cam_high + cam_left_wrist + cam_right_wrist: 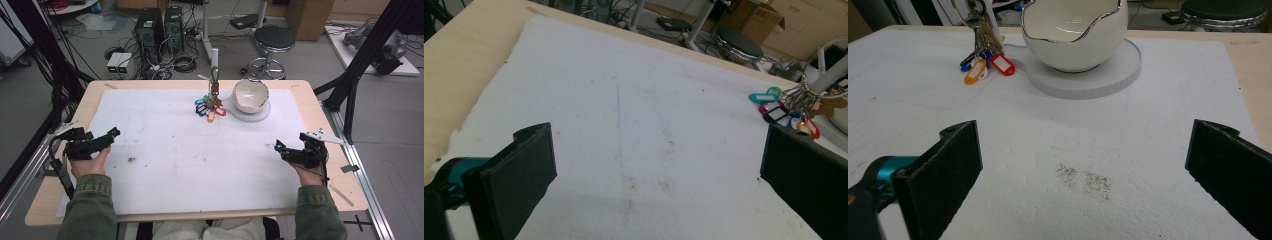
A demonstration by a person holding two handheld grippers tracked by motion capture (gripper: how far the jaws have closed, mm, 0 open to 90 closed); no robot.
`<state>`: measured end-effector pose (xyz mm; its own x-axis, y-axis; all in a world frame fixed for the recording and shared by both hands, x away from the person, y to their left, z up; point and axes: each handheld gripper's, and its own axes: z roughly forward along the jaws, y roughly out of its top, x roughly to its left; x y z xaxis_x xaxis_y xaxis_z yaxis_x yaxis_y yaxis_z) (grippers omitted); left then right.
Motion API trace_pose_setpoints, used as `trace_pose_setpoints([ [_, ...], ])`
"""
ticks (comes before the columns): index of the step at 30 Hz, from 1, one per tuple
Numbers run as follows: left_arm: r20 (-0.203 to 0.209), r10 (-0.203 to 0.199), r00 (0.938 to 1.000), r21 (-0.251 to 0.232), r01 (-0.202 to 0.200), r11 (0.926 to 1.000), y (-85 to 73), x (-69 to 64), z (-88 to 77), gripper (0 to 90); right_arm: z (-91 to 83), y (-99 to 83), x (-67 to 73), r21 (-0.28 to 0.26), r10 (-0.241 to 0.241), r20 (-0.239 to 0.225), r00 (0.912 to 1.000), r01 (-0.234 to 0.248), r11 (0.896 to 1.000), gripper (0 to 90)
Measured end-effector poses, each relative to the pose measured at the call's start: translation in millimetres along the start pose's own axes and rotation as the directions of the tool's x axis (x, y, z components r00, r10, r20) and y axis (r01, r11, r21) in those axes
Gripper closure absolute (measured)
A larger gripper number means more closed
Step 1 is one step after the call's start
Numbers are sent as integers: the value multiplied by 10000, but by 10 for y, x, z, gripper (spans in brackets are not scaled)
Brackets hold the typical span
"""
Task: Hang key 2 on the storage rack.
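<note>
From above, we see a person seated at a wooden table (45, 200) covered by a white foam sheet (175, 150). Each hand holds a two-jaw claw low over the sheet.

The left claw (114, 133) sits near the left edge, its jaws spread wide with nothing between them. In the left gripper view, a bunch of keys with coloured tags (786, 107) lies well ahead of this claw and off to its right, on the foam.

The right claw (278, 146) sits near the right edge, its jaws likewise released and empty. In the right gripper view, a white bowl with a wavy silver rim (1073, 35) stands straight ahead on a round white base (1088, 80), well apart from the jaws. The keys lie just left of the bowl's base. A dark smudge (1083, 180) marks the foam between the jaws.
</note>
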<state>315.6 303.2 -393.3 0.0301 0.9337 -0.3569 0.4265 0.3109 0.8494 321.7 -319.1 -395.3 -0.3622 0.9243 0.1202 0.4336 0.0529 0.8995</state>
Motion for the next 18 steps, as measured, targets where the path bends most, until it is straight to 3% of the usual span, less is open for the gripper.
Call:
trace_pose_setpoints([
  [5, -209, 118, 9997, -105, -121, 9999, -63, 40, -50, 17, 3, -1, 0, -10, 10, 4, 10000, -10, 10000, 7],
  [18, -177, -4, 9998, -96, 3, 10000, -126, 122, -71, 17, 51, -2, 18, 101, -141, -48, 9999, 142, 9998, 6],
])
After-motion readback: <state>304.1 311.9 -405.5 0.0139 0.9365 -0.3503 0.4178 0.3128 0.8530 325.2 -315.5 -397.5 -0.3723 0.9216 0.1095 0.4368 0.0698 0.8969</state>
